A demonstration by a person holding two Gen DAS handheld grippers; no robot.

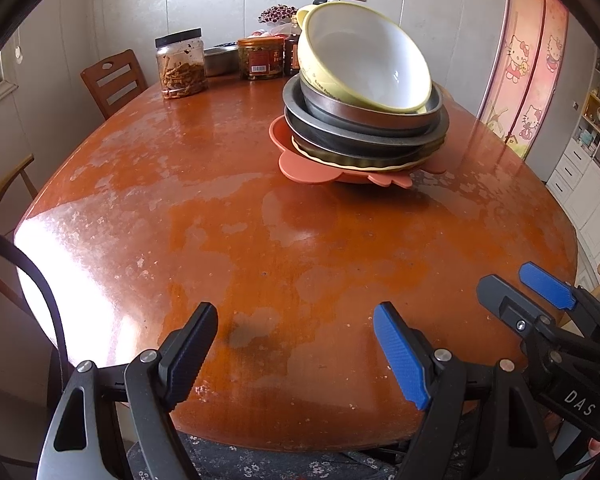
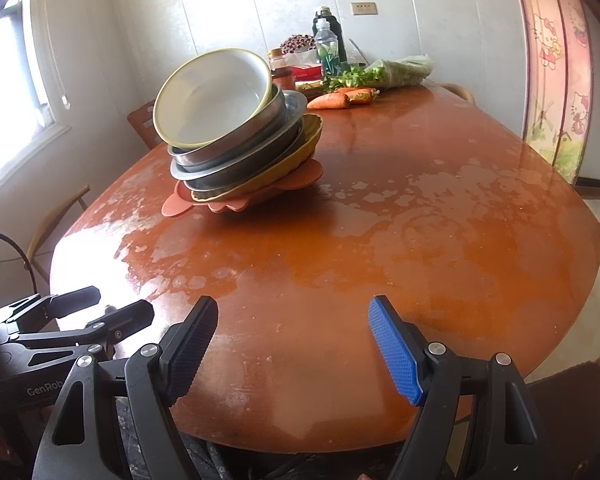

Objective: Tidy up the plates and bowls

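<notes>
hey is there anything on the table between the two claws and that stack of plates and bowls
Nothing visible. Bare table lies between both open claws, left claw and right claw, and the stack. The jars and carrots sit behind it.

A worn orange-brown table point(image 2: 380, 220) fills a pale-panelled room; a bright window point(image 2: 16, 80) glares, wooden chairs point(image 1: 114, 80) alongside, possibly white cabinets point(image 1: 588, 184).
</notes>
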